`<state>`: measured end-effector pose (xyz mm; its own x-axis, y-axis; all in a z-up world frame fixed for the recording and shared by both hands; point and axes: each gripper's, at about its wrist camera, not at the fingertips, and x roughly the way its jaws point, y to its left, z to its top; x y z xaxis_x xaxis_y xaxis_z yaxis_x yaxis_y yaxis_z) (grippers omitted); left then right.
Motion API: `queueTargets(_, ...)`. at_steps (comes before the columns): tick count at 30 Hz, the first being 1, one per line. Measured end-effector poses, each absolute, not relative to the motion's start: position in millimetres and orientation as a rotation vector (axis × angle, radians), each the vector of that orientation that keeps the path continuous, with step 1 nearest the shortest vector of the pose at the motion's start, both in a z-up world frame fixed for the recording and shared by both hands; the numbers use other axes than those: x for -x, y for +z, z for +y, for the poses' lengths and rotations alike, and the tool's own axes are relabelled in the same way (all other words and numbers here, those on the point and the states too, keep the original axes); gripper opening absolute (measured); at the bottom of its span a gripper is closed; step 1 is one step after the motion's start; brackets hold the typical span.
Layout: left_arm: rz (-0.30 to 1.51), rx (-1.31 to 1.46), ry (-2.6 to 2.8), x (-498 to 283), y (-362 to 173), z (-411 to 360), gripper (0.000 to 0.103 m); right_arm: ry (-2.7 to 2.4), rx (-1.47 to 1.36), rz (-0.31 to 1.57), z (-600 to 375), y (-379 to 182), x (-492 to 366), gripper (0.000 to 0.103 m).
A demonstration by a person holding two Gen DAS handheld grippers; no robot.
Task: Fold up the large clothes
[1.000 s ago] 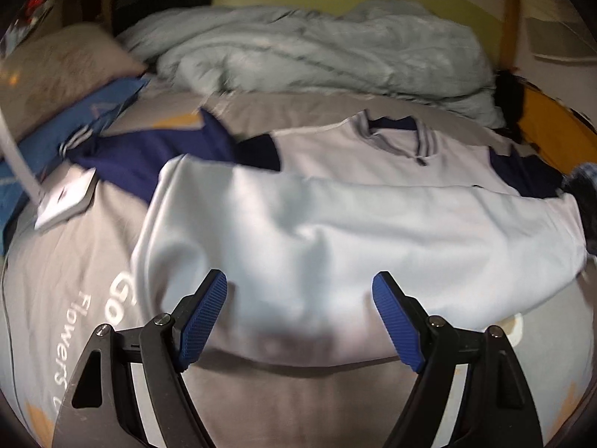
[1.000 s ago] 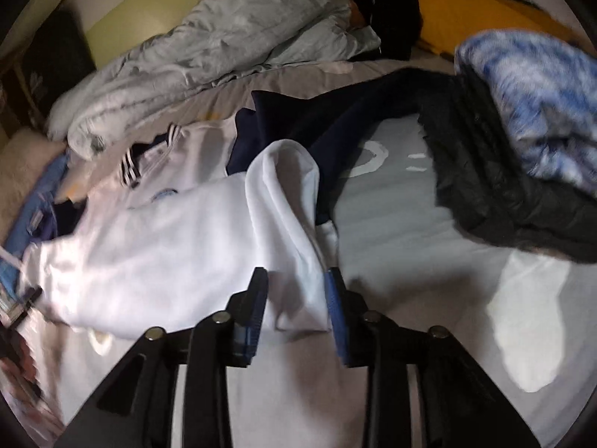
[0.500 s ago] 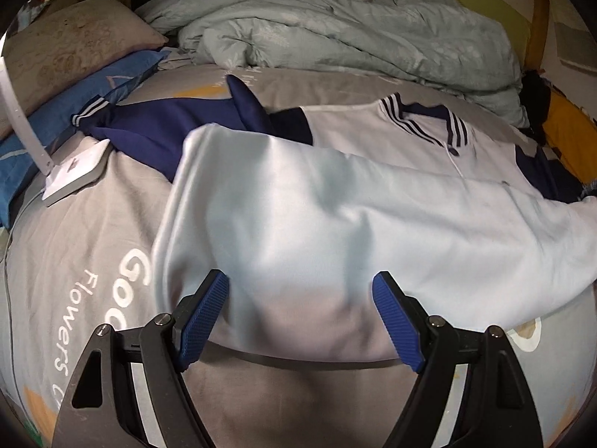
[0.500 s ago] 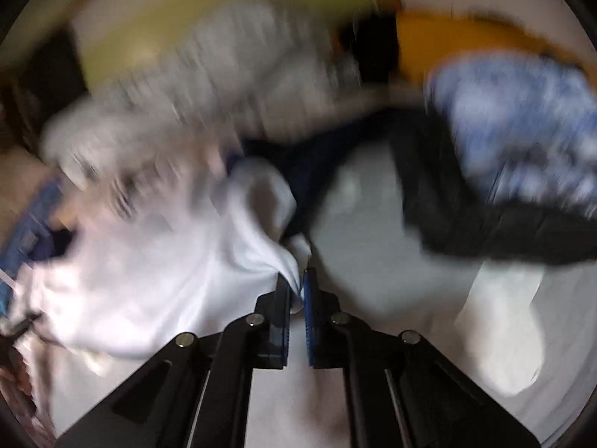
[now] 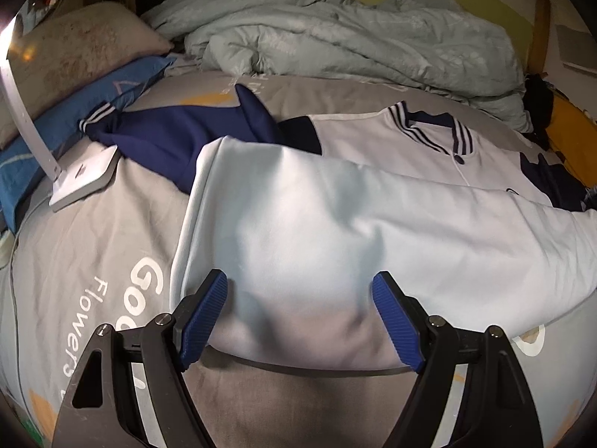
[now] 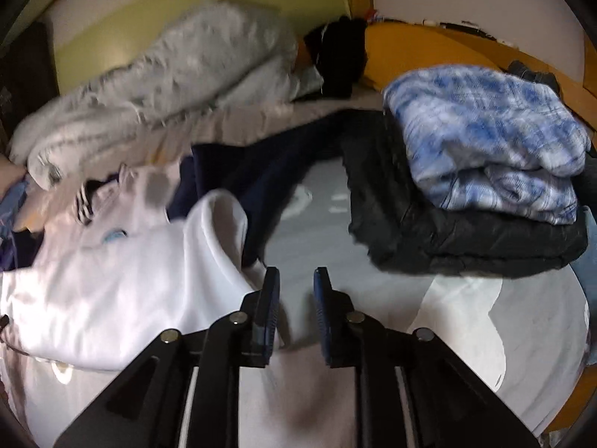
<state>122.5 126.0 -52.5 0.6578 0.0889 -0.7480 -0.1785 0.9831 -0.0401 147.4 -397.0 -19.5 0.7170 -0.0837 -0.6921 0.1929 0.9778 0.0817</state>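
A white jacket with navy sleeves and a striped collar lies on the grey bed sheet, its lower half folded up over the body. My left gripper is open and empty, its blue pads hovering above the folded hem. In the right wrist view the same jacket lies at the left with its right edge bunched up. My right gripper is partly open and empty, just right of that bunched edge, over the sheet.
A crumpled pale duvet lies along the headboard. A pillow and a white lamp base sit at the left. Folded black and blue-white clothes are stacked at the right.
My right gripper shut on the jacket's right edge half a second ago, then opened and let it go. My left gripper stayed open and moved slightly over the hem.
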Motion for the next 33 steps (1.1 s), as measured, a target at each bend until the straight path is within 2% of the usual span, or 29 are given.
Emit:
queueTargets(2,0.829,0.116,0.134,-121.1,-49.9,123.6,0.079,-0.147,-0.181,0.736,-402.3,-19.2,-145.4,0.035)
queueTargets(4,0.809,0.112,0.122,-119.0,-45.8,121.0,0.079,-0.157,-0.189,0.722,-400.7,-19.8,-147.3,0.037)
queueTargets(6,0.789,0.098,0.118,-117.1,-41.0,118.2,0.08,-0.145,-0.184,0.709,-397.0,-15.7,-150.5,0.045)
queueTargets(8,0.768,0.085,0.12,-114.3,-36.8,116.2,0.082,-0.136,-0.174,0.672,-392.2,-11.6,-147.1,0.063)
queueTargets(10,0.745,0.079,0.123,-111.3,-32.6,115.5,0.089,-0.129,-0.143,0.639,-383.8,-10.0,-143.0,0.066)
queueTargets(12,0.729,0.084,0.123,-109.4,-29.2,116.0,0.093,-0.116,-0.105,0.612,-375.6,-6.4,-139.2,0.074)
queueTargets(13,0.723,0.087,0.122,-108.7,-27.9,116.5,0.094,-0.111,-0.087,0.591,-371.0,-4.6,-136.8,0.082)
queueTargets(15,0.711,0.097,0.121,-107.6,-25.7,117.9,0.099,-0.108,-0.059,0.555,-364.0,-1.9,-132.6,0.086)
queueTargets(17,0.699,0.109,0.124,-106.0,-23.9,120.0,0.103,-0.09,-0.029,0.53,-355.9,-0.4,-130.3,0.094)
queueTargets(23,0.67,0.127,0.108,-102.5,-19.1,122.9,0.103,-0.069,0.027,0.511,-340.5,-2.7,-128.5,0.099)
queueTargets(33,0.671,0.134,0.14,-100.5,-12.6,127.5,0.103,-0.076,0.02,0.538,-339.4,-8.6,-131.8,0.099)
